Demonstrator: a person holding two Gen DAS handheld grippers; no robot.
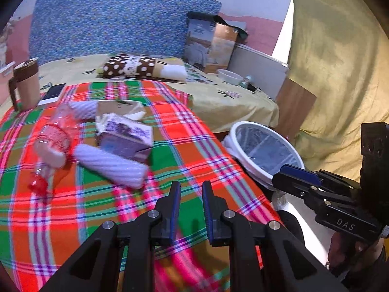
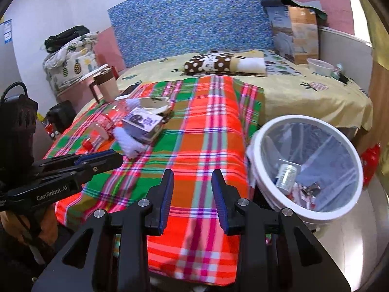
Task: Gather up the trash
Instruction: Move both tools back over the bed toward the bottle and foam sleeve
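On the plaid cloth (image 1: 184,146) lies a pile of trash: a clear plastic bottle with a red cap (image 1: 52,146), a purple-printed carton (image 1: 126,138), a torn brown box (image 1: 119,109) and two white ribbed rolls (image 1: 114,165). The pile also shows in the right wrist view (image 2: 141,124). My left gripper (image 1: 191,189) is open and empty, hovering over the cloth in front of the pile. My right gripper (image 2: 192,177) is open and empty above the cloth, left of the white trash bin (image 2: 345,141), which holds a small bottle (image 2: 285,174) and scraps.
A brown lidded mug (image 1: 25,85) and a phone (image 1: 53,92) sit at the cloth's far left. A polka-dot pillow (image 1: 131,67), a white bowl (image 1: 229,76) and a paper bag (image 1: 210,46) are on the bed behind. A yellow curtain (image 1: 340,60) hangs right.
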